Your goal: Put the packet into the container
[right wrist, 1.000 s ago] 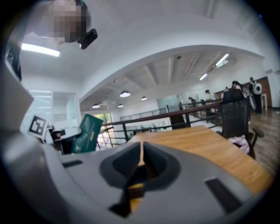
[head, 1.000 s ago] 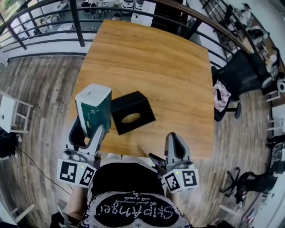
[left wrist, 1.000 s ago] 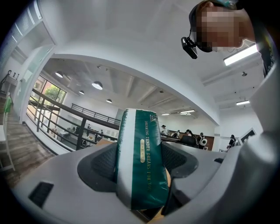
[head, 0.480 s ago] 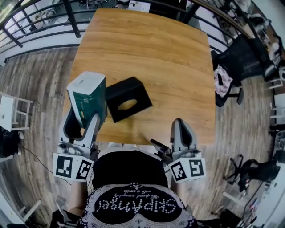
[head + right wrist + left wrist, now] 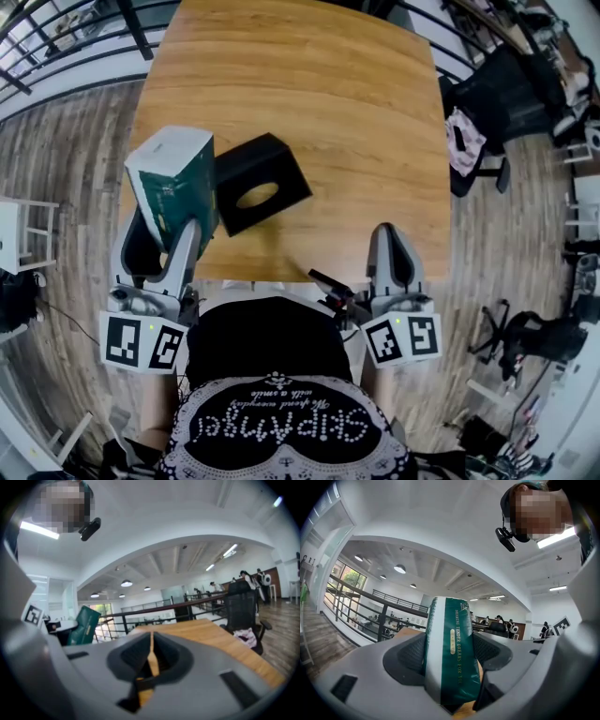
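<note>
L gripper (image 5: 162,234) on packet (image 5: 172,178), container (image 5: 261,181) beside (hole up), chair (image 5: 506,94) off R

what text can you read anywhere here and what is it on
"TENDER DREAMS FOR YO": gold print down the green-and-white packet; the smaller word before it is unclear, and the end is hidden.
Studded lettering on the black shirt: upside down, not reliably readable.
</note>
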Available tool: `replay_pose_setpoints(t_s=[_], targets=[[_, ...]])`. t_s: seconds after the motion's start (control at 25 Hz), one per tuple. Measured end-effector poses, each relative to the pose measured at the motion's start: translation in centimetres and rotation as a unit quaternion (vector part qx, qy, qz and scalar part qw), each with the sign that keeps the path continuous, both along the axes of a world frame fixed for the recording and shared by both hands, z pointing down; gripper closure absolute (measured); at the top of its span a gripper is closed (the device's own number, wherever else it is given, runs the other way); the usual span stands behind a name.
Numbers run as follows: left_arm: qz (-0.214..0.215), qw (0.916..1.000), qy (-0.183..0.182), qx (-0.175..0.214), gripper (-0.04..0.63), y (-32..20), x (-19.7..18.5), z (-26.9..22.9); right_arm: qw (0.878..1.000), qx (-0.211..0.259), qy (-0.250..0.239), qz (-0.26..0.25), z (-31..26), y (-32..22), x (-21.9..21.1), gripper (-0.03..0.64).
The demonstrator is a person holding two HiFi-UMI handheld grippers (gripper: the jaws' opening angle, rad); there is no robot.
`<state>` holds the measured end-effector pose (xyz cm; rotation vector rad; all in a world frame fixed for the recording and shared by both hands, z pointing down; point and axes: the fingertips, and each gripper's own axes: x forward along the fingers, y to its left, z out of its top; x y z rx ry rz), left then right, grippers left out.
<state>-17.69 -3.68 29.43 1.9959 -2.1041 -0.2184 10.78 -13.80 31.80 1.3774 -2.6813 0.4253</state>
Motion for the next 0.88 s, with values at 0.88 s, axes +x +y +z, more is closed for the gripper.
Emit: replay_pose_setpoints(t_s=[0.88], targets=[[0.017,0.9997,-0.018,-0.005,0.256,-2.4,-1.4,0.8,1.0,-0.003,0.0,0.011,0.9,-1.4,-1.1,0.577]])
